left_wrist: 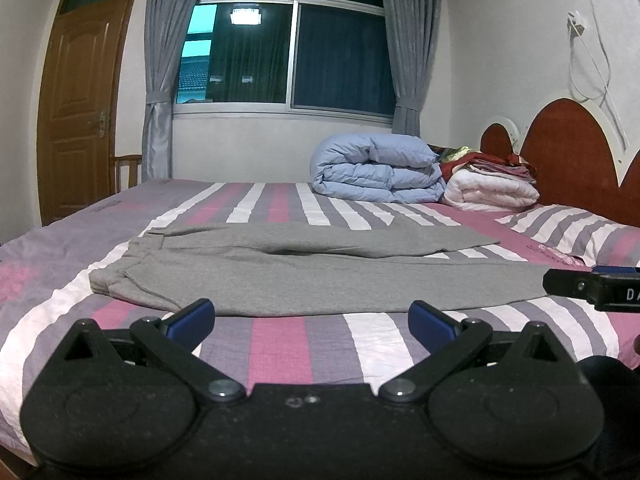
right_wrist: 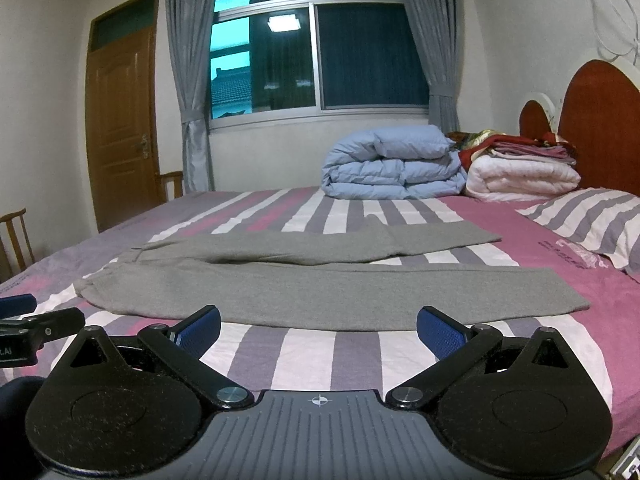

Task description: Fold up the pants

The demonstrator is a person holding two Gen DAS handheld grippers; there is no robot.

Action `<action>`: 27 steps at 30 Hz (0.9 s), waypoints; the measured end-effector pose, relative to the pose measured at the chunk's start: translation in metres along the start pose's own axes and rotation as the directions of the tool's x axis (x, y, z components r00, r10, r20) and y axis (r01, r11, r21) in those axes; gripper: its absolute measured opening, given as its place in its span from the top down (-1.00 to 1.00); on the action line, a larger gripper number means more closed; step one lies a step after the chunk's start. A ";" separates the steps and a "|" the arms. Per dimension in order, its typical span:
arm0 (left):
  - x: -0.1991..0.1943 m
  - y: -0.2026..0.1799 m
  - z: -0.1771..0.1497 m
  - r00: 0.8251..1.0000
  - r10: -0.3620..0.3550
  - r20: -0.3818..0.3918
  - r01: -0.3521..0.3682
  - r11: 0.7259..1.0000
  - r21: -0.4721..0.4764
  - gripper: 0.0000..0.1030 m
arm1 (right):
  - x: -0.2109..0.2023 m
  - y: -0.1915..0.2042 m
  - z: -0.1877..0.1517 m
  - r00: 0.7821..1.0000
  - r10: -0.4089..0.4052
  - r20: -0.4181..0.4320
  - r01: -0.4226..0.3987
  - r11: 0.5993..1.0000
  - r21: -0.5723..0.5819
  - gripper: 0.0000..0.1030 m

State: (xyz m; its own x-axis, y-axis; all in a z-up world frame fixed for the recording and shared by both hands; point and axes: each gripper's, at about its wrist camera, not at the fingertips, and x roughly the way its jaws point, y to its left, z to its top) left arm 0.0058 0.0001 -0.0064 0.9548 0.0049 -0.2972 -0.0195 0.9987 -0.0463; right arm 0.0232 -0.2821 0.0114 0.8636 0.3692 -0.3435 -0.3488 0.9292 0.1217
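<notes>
Both jaws spread, nothing held: left hand-held gripper (left_wrist: 311, 314), right hand-held gripper (right_wrist: 319, 322). Grey pants (right_wrist: 320, 292) flat on bed (right_wrist: 304, 356), waistband left, legs right. Pinch near leg's edge at waist and cuff, fold onto far leg.

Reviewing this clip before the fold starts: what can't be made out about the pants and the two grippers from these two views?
- Grey pants: left wrist view, the near leg's cuff is hidden behind the right gripper, itself cut off by the frame edge.
- Pants waistband: both views, too foreshortened to read drawstring or pockets.
- Left gripper: right wrist view, cut off by the left edge.
- Left gripper and right gripper: undersides unseen.
</notes>
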 end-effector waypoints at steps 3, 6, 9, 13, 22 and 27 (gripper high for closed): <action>0.000 0.001 0.000 1.000 -0.001 -0.001 0.001 1.000 0.000 -0.88 | 0.001 -0.001 -0.001 1.000 -0.001 0.000 0.001 1.000 0.002 -1.00; -0.001 0.000 0.000 1.000 -0.001 0.000 0.001 1.000 0.000 -0.88 | 0.001 -0.001 -0.001 1.000 0.000 0.000 0.000 1.000 0.003 -1.00; -0.001 0.000 0.001 1.000 -0.001 -0.001 0.001 1.000 0.002 -0.88 | 0.001 -0.001 -0.001 1.000 0.000 0.000 0.000 1.000 0.003 -1.00; -0.001 0.000 0.000 1.000 -0.001 -0.001 0.001 1.000 0.001 -0.88 | 0.001 -0.001 -0.001 1.000 0.000 0.000 0.000 1.000 0.003 -1.00; 0.000 0.005 0.001 1.000 0.008 -0.006 -0.008 1.000 -0.026 -0.88 | 0.000 -0.002 -0.003 1.000 0.003 0.003 -0.003 1.000 0.000 -1.00; -0.002 0.006 0.001 1.000 0.002 -0.008 -0.002 1.000 -0.028 -0.88 | -0.001 0.001 -0.003 1.000 0.000 0.015 0.000 1.000 -0.016 -1.00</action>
State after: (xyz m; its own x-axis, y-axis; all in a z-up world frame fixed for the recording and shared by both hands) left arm 0.0041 0.0062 -0.0052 0.9524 0.0062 -0.3048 -0.0296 0.9970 -0.0721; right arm 0.0208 -0.2821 0.0087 0.8691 0.3694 -0.3291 -0.3546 0.9290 0.1063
